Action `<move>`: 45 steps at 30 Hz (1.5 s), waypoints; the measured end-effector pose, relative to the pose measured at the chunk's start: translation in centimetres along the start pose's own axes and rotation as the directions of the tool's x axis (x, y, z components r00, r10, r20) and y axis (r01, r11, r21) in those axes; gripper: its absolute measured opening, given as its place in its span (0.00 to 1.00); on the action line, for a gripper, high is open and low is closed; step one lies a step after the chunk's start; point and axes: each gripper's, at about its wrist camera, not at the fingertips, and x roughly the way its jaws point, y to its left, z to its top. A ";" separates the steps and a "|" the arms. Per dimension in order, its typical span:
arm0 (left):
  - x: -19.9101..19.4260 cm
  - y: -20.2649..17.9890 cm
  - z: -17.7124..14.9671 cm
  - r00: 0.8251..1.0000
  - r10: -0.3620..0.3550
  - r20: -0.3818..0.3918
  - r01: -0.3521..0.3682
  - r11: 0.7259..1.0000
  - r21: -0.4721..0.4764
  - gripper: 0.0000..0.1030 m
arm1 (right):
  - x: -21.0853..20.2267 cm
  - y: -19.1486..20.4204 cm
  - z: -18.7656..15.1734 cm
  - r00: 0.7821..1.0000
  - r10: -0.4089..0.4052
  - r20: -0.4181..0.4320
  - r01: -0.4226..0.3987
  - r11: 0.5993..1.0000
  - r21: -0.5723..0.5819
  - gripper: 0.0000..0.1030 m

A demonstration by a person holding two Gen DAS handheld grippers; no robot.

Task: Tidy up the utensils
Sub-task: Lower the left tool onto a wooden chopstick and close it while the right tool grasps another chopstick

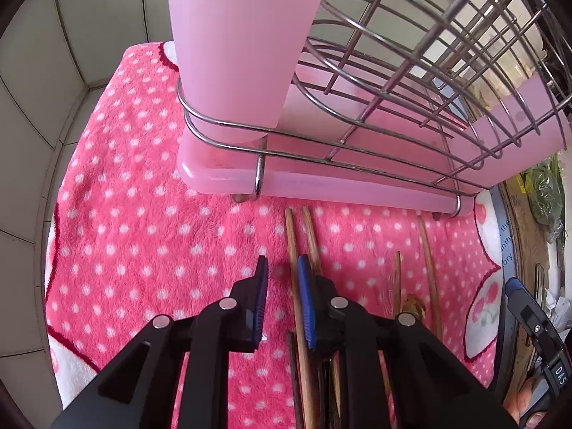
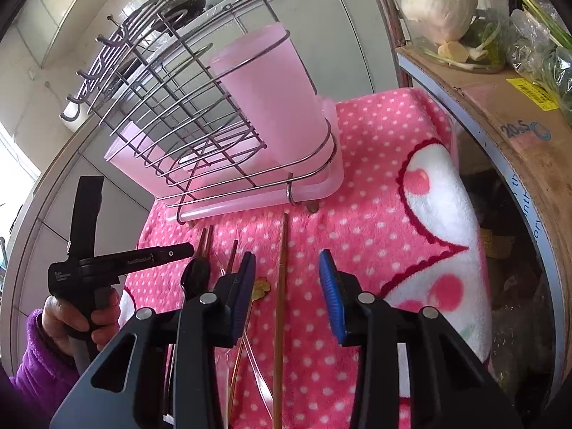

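Observation:
Several wooden chopsticks (image 1: 294, 246) lie on a pink polka-dot towel (image 1: 143, 236) in front of a wire rack (image 1: 411, 82) on a pink tray, with a tall pink utensil cup (image 1: 236, 50) in it. My left gripper (image 1: 282, 296) is open and empty, low over the towel, its right finger touching or just over a chopstick. In the right wrist view my right gripper (image 2: 287, 293) is open and empty above a single chopstick (image 2: 282, 279). The cup (image 2: 275, 107) and rack (image 2: 171, 114) stand beyond. A black spoon (image 2: 196, 275) and a clear utensil with a gold flower end (image 2: 261, 286) lie left of it.
A tiled wall (image 1: 46, 82) runs along the left. A cardboard box (image 2: 514, 107) with cabbage and greens (image 2: 443, 3) stands at the right, beside the towel's edge. The left hand-held gripper (image 2: 118, 261) and a purple-sleeved hand show at left in the right wrist view.

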 end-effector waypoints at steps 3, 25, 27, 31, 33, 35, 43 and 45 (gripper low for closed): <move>1.4 -0.3 0.1 1.000 -0.016 -0.021 0.016 1.000 -0.013 0.15 | 0.4 -0.1 0.1 1.000 0.002 -0.013 -0.002 1.000 0.004 0.36; -2.6 2.9 0.1 0.996 -0.088 0.012 0.089 0.996 -0.027 0.05 | 6.4 1.9 1.0 0.985 -0.015 -0.174 0.015 1.000 -0.003 0.24; -2.5 3.8 0.2 0.997 -0.075 0.007 0.075 0.997 -0.034 0.05 | 7.4 2.0 1.3 0.981 -0.033 -0.191 0.033 0.999 -0.003 0.24; -1.3 4.6 0.4 0.997 -0.072 -0.023 0.071 0.996 -0.058 0.05 | 8.8 2.1 1.9 0.974 -0.072 -0.215 0.073 0.997 -0.006 0.24; -0.7 4.6 0.4 0.997 -0.070 -0.035 0.068 0.996 -0.059 0.05 | 9.5 2.1 2.0 0.970 -0.093 -0.224 0.093 0.996 -0.012 0.24; -0.2 4.3 0.4 0.997 -0.065 -0.050 0.063 0.997 -0.051 0.05 | 10.2 2.1 1.9 0.967 -0.105 -0.233 0.104 0.994 -0.016 0.24; 1.8 1.3 0.5 0.997 -0.006 -0.081 0.006 1.000 -0.004 0.07 | 10.3 1.4 1.6 0.968 -0.106 -0.229 0.110 0.994 0.002 0.06; 2.0 0.7 0.7 0.996 0.005 -0.091 -0.004 1.000 0.011 0.08 | 9.8 0.6 1.5 0.970 -0.088 -0.227 0.096 0.995 0.023 0.06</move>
